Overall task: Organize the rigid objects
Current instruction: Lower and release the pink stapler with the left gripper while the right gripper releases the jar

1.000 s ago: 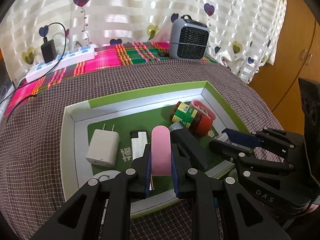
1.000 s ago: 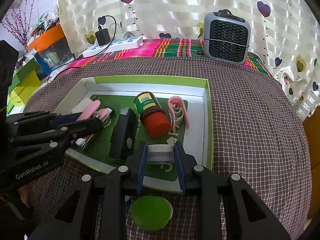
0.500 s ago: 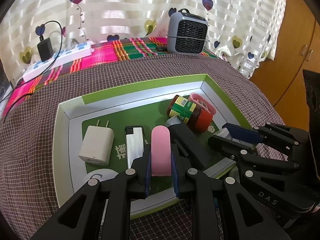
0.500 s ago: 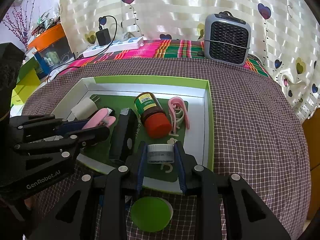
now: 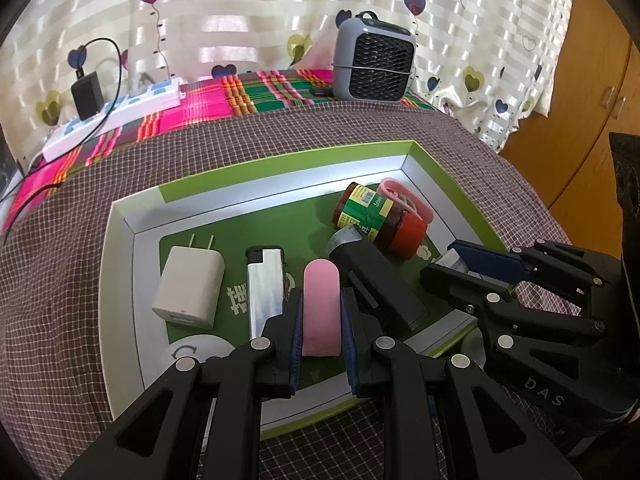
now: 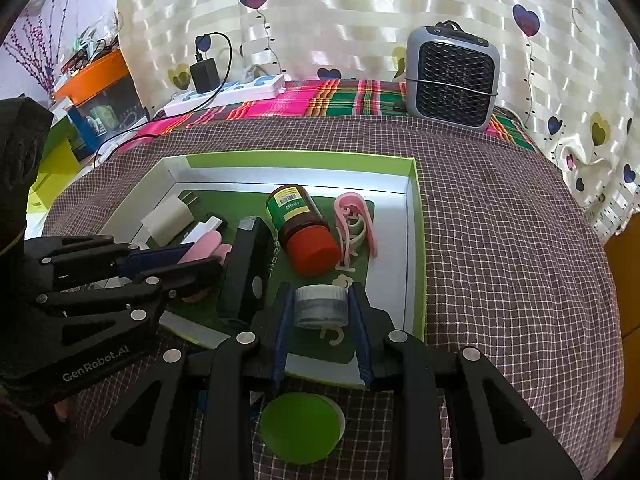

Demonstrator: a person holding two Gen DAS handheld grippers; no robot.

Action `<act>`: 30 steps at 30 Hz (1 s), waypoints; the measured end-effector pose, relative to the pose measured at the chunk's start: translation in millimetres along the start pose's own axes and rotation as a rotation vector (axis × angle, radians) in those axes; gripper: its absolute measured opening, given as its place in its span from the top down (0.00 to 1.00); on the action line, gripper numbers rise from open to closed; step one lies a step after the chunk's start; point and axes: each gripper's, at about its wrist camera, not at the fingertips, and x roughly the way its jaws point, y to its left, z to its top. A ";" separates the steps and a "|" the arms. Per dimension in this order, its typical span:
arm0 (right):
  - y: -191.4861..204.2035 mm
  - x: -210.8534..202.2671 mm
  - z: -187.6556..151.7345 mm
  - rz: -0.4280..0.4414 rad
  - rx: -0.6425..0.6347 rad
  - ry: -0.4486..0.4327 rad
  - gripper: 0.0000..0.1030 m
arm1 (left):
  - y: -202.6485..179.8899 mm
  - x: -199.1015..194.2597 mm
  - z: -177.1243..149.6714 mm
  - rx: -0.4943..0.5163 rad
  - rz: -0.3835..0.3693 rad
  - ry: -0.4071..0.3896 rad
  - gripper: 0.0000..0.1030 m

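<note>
My left gripper [image 5: 321,322] is shut on a flat pink rounded bar [image 5: 321,308] and holds it over the near part of the green and white tray [image 5: 280,184]. It also shows in the right wrist view [image 6: 200,258]. My right gripper [image 6: 321,308] is shut on a small grey tape roll [image 6: 320,306] above the tray's near right corner [image 6: 412,240]; it shows in the left wrist view [image 5: 464,262]. In the tray lie a white charger [image 5: 188,286], a silver lighter [image 5: 265,284], a black box [image 5: 380,280], a red-capped brown bottle [image 6: 302,226] and a pink clip [image 6: 354,224].
A green round lid [image 6: 300,426] lies on the checked cloth in front of the tray. A grey fan heater [image 6: 452,76] and a white power strip [image 6: 228,94] with a black plug stand at the back. A wooden cabinet [image 5: 592,60] is at the right.
Both grippers keep their hold. The left gripper has drifted slightly back and left, so the tray sits a little further right in its view. The right gripper has hardly moved.
</note>
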 end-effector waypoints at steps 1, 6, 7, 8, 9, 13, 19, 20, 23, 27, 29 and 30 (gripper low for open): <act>-0.4 0.0 0.2 -0.001 0.002 0.000 0.72 | -0.6 -0.2 -0.1 0.004 0.001 0.000 0.83; -2.4 -0.6 -0.5 -0.008 0.009 -0.003 0.72 | -2.3 -1.9 -0.6 0.008 0.005 0.000 0.78; -2.6 -0.8 -0.6 -0.008 0.009 -0.003 0.72 | -2.4 -2.3 -0.7 0.009 0.004 0.000 0.77; -2.7 -0.8 -0.7 -0.011 0.011 -0.005 0.72 | -2.9 -3.2 -0.9 0.011 0.005 -0.002 0.77; -3.0 -1.0 -0.8 -0.013 0.012 -0.005 0.71 | -3.4 -4.5 -1.1 0.012 0.008 -0.005 0.77; -3.8 -2.8 -1.1 -0.023 0.017 -0.009 0.67 | -4.7 -8.8 -2.6 0.012 0.008 -0.013 0.74; -2.8 -10.2 -3.7 -0.033 0.017 -0.021 0.64 | -7.5 -18.6 -6.2 0.008 0.014 -0.025 0.70; -2.4 -12.9 -4.5 -0.034 0.018 -0.027 0.64 | -8.7 -21.4 -7.2 0.010 0.015 -0.030 0.70; -0.5 -20.2 -5.9 -0.030 0.016 -0.040 0.64 | -11.1 -29.6 -9.5 0.012 0.009 -0.047 0.70; 2.1 -30.0 -8.6 -0.035 0.014 -0.057 0.64 | -13.1 -40.2 -13.2 0.007 0.010 -0.063 0.70; 2.3 -34.5 -10.7 -0.038 0.016 -0.064 0.64 | -13.4 -44.7 -15.5 0.003 0.017 -0.067 0.70; 2.4 -36.7 -11.5 -0.038 0.017 -0.067 0.64 | -13.8 -48.0 -17.3 0.000 0.018 -0.071 0.70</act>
